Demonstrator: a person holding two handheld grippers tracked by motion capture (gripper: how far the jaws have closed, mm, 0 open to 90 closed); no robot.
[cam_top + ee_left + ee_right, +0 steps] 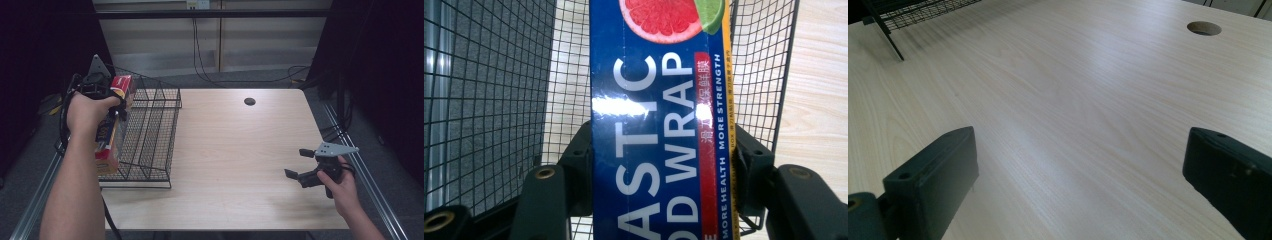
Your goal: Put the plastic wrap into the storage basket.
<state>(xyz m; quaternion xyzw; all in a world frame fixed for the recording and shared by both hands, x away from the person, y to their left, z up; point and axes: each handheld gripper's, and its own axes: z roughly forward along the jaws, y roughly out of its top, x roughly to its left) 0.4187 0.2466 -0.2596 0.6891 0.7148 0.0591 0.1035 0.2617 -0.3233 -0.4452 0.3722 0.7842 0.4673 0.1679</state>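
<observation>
A long blue box of plastic food wrap (659,125), printed with a grapefruit and a lime, stands between the black jaws of my left gripper (660,167), which is shut on its two long sides. From above, the box (111,137) hangs lengthwise over the left end of a black wire rack (150,135), with my left gripper (116,107) on its upper half. My right gripper (296,163) rests low over the table near the front right, open with nothing between its jaws, as the right gripper view (1078,175) also shows.
The wooden table (240,150) has a round cable hole (249,101) at the back. The rack's mesh (499,90) rises on both sides of the box. A rack corner (908,12) lies far from my right gripper. Metal rails run along both table sides.
</observation>
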